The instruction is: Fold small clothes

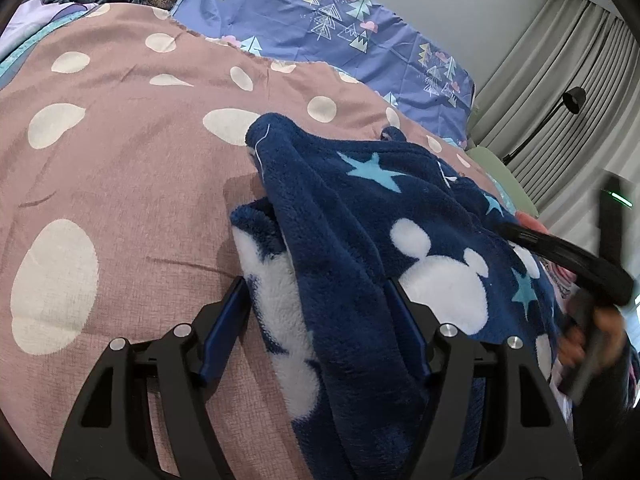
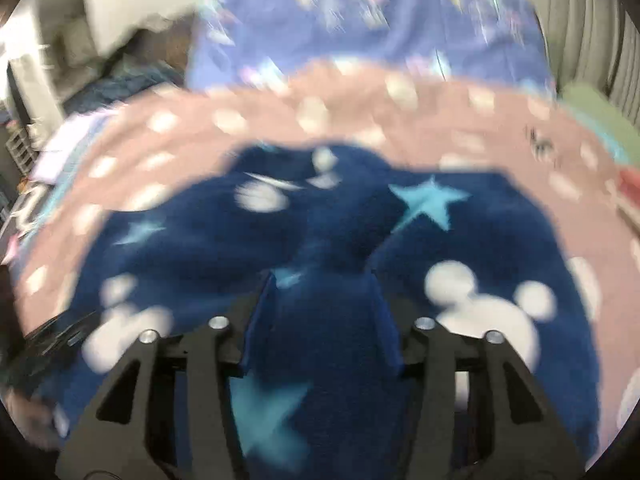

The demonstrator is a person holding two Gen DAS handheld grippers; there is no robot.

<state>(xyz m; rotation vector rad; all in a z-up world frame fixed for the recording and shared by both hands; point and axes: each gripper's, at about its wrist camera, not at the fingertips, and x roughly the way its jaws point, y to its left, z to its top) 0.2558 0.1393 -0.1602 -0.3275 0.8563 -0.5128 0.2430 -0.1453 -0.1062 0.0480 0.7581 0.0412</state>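
A navy fleece garment [image 1: 360, 220] with white mouse-head shapes and light blue stars lies on a pink bedspread [image 1: 120, 160] with white spots. My left gripper [image 1: 316, 320] is shut on a thick fold of the fleece that rises as a ridge between its blue pads. In the blurred right wrist view the same garment [image 2: 480, 232] spreads wide over the bedspread [image 2: 400, 120]. My right gripper [image 2: 322, 320] has a ridge of fleece filling the gap between its fingers; the blur hides whether the pads press on it. That gripper [image 1: 592, 280] also shows, blurred, at the right edge of the left wrist view, held by a hand [image 1: 592, 332].
A blue sheet [image 1: 320, 20] printed with trees lies behind the bedspread. Grey curtains [image 1: 560, 60] and a black floor lamp [image 1: 574, 100] stand at the right. A pale green object [image 1: 504, 176] sits by the bed's right edge. Clutter lines the far left [image 2: 24, 140].
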